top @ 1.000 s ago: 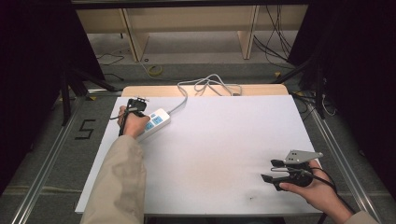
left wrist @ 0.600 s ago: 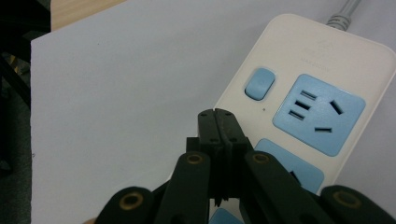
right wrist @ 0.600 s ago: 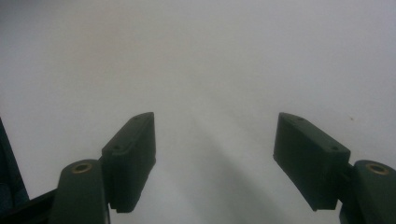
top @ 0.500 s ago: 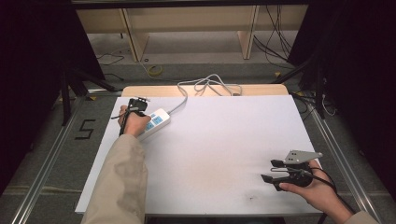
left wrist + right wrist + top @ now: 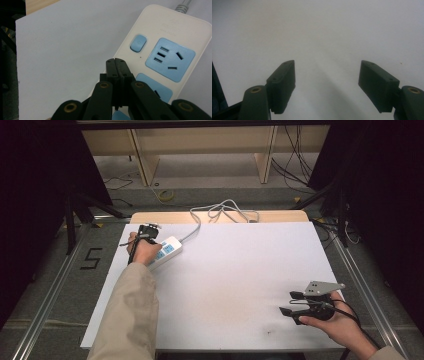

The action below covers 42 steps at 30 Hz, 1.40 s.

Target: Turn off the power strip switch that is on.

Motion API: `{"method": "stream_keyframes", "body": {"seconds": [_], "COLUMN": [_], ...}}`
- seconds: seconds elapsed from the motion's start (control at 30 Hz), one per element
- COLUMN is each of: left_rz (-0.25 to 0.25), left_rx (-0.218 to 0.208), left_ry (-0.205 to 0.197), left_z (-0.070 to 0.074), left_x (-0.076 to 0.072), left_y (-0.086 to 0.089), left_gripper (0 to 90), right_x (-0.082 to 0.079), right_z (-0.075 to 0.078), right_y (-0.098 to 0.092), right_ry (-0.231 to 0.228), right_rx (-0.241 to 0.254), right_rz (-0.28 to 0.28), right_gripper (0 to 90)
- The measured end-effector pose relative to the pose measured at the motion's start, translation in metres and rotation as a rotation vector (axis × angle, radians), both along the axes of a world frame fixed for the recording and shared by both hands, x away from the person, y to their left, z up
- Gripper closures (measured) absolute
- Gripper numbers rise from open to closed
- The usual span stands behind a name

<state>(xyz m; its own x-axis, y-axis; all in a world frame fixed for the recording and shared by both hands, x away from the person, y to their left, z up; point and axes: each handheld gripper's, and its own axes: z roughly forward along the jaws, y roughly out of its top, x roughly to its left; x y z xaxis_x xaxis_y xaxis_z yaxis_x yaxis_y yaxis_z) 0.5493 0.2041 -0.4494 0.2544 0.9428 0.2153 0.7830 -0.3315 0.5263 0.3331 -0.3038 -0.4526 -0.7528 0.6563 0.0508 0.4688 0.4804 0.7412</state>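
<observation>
**Ana:** Power strip (image 5: pixel 166 251), white with pale blue sockets, lies near the far left corner of the white table (image 5: pixel 240 270); its grey cable (image 5: pixel 220 212) trails off over the far edge. Where are the tongs?

**Ben:** The left gripper (image 5: pixel 117 65) has its jaws pressed fully together, holding nothing, tips poised over the strip's face just short of the blue rocker switch (image 5: pixel 138 43). The right gripper (image 5: pixel 292 303) rests near the near right corner, well apart from the strip, jaws wide and empty over bare tabletop.

**Ana:** Which step is this?

**Ben:** I judge it as lining up to press the switch with the closed tips; whether they touch the strip, I cannot tell.

**Ana:** And next?

**Ben:** Probably a short nudge forward onto the switch, then a firm downward push, without sliding the strip.
</observation>
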Motion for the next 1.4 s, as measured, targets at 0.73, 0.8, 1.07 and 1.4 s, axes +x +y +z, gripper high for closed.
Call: {"method": "stream_keyframes", "body": {"seconds": [0.73,0.8,1.07,1.4], "left_rz": [0.004,0.003,0.002,0.003], "left_rx": [-0.018,-0.014,-0.001,0.007], "left_ry": [0.024,0.025,0.033,0.038], "left_z": [0.0014,0.0012,0.0015,0.0008], "left_x": [0.0029,0.0029,0.0032,0.0028], "left_y": [0.0019,0.0015,0.0002,-0.0015], "left_gripper": [90.0,90.0,90.0,90.0], "right_x": [0.0003,0.0003,0.0001,0.0002], "right_z": [-0.0007,-0.0007,-0.0008,-0.001], "right_y": [0.0006,0.0006,0.0011,0.0013], "right_ry": [0.005,0.006,0.007,0.008], "right_rx": [-0.004,-0.005,-0.004,-0.005], "right_rz": [0.008,0.008,0.01,0.013], "right_gripper": [30.1,30.1,30.1,30.0]}}
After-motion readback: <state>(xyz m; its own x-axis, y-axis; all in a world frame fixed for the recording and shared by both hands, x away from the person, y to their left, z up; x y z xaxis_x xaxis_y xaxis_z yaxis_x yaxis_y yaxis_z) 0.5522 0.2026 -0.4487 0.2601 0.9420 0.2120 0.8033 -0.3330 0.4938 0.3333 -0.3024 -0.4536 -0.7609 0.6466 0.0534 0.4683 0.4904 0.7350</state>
